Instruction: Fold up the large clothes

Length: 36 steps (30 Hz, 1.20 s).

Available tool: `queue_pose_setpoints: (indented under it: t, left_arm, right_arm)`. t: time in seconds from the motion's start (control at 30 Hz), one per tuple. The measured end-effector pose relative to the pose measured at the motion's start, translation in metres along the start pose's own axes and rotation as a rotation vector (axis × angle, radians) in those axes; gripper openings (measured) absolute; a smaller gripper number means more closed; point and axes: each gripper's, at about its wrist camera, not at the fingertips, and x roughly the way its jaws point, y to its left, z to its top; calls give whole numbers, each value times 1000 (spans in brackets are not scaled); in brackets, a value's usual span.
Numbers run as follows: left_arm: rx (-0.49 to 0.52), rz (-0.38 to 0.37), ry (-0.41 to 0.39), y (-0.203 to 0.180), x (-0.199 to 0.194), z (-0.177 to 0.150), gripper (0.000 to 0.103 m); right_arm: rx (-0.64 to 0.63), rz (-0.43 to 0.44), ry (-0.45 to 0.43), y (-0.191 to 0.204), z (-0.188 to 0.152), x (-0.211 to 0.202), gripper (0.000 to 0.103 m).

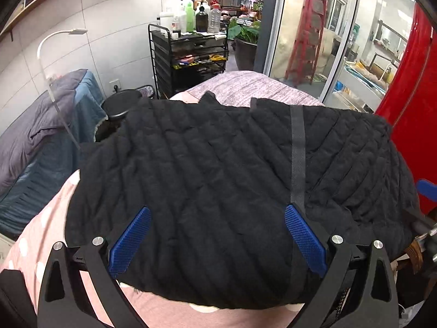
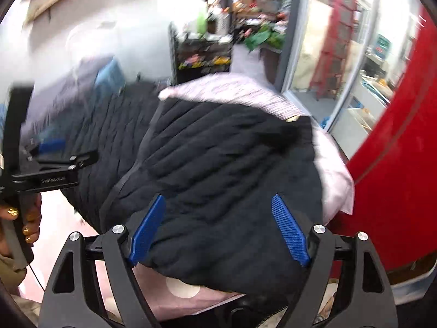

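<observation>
On the pink dotted bed [image 1: 41, 218], black quilted jacket [image 1: 218, 177] spread flat. Both sets of fingers wide, holding nothing: left gripper [image 1: 217, 242], right gripper [image 2: 220, 229]. Best to pinch the hem edge at 6 o'clock, then fold evenly toward 12.

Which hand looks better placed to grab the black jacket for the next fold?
Probably the right gripper: its open fingers straddle the black jacket near its edge. The left gripper hovers open over the middle.

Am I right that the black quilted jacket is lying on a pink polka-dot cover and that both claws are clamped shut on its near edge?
Not quite. The black quilted jacket does lie on the pink polka-dot cover, but the left claw and right claw are both open, as each wrist view shows.
</observation>
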Motion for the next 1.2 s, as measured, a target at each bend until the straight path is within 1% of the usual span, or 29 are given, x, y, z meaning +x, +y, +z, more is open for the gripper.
queue_pose_setpoints:
  t: [0.03,0.1,0.2,0.23,0.27,0.3,0.33,0.37,0.43,0.47,0.5,0.6,0.7,0.8,0.97,1.03,1.13,1.2]
  left_arm:
    - [5,8,10,-1,4,0,97]
    - [4,40,40,4,16,3,97]
    - [-6,79,90,16,39,17,97]
    - [-10,98,112,21,51,24,97]
    - [-15,96,136,24,62,28,97]
    - [-26,83,163,27,71,32,98]
    - [-47,68,189,32,82,35,98]
    - [-61,67,197,34,89,36,98]
    - [-69,83,202,35,100,39,98]
    - [-70,94,201,34,105,40,98]
    - [-72,106,199,34,109,41,98]
    - [-66,138,211,30,119,42,98]
    - [-59,165,221,27,125,43,99]
    - [-55,179,221,24,131,44,99]
    - [-49,200,210,20,135,43,99]
    - [-51,201,205,20,134,43,99]
    - [-72,205,188,19,127,41,98]
    - [-103,222,187,19,119,39,98]
  right_arm:
    - [3,17,21,1,4,13,80]
    - [30,15,42,-3,9,31,80]
    - [109,15,127,-25,16,63,80]
    - [146,41,157,-37,20,76,80]
    - [160,56,172,-40,19,87,81]
    - [173,64,186,-44,20,97,85]
    - [172,61,197,-46,24,104,88]
    - [159,56,206,-46,25,111,90]
    - [123,26,229,-42,31,128,95]
    - [122,20,234,-41,32,132,96]
    - [122,15,237,-41,25,138,97]
    - [115,6,277,-43,30,160,97]
    - [125,14,293,-46,36,173,98]
    - [123,20,284,-48,38,182,98]
    - [120,24,265,-47,39,184,98]
    - [121,25,258,-48,36,178,98]
    - [125,30,244,-48,32,175,98]
    - [129,33,239,-47,29,170,98]
